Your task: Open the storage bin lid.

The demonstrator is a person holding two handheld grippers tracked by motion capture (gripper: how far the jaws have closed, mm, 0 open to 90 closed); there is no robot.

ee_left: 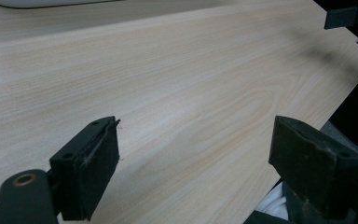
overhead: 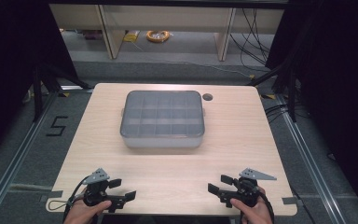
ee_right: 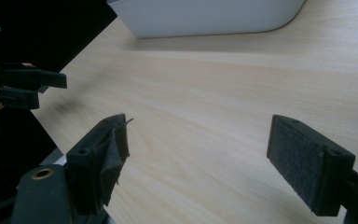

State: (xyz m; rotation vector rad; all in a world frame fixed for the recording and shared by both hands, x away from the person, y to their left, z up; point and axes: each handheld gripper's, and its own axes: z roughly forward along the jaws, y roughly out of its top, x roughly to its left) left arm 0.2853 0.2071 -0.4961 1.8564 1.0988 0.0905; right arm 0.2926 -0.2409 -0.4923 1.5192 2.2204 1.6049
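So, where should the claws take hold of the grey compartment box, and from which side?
Probably by its two short ends, one claw on each: the compartment box is wider than an open claw, lies flat, and small tabs stick out there. Bring the left claw from its left, the right claw from its right.

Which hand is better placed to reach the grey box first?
Neither clearly, I think. The left tool and right tool are both open at the near edge, about equally far from the closed compartment box, which sits centred between them.
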